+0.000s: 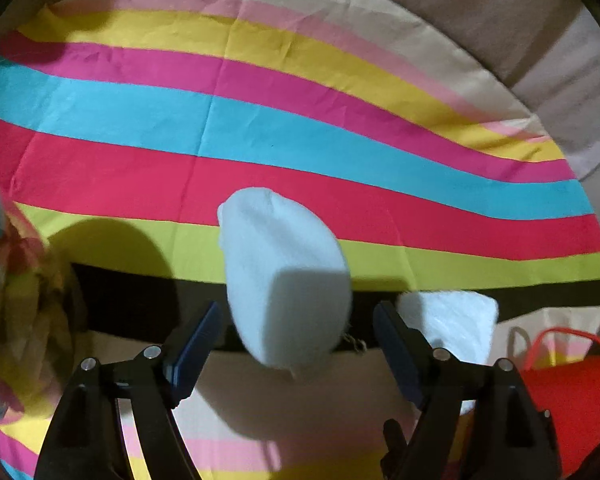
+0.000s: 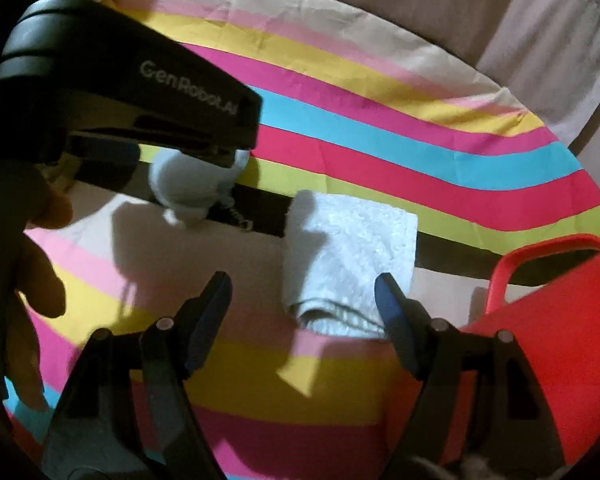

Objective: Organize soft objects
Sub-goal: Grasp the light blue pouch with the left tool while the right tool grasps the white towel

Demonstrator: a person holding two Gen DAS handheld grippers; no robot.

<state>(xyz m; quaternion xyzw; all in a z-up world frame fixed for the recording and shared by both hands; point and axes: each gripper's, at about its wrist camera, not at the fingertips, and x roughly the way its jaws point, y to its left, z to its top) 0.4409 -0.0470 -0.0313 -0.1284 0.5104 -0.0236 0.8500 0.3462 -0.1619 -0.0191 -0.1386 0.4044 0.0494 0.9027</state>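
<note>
Both grippers stand wide open with nothing held. The left gripper point(image 1: 296, 340) hangs over a pale blue rolled towel point(image 1: 284, 276), which lies between its spread jaws, with neither pad pressing on it. The right gripper point(image 2: 304, 312) points at a white folded towel point(image 2: 348, 260) lying just ahead, beside its right-hand finger. To grip well, each should probably settle lower so the pads straddle the middle of its towel, then close gently enough to keep the roll or fold from slipping loose. Everything lies on a striped cloth point(image 1: 260, 120) spread flat, with a red bag point(image 2: 572, 320) at the right; the beige fabric behind may be bedding, though blur makes that uncertain.
</note>
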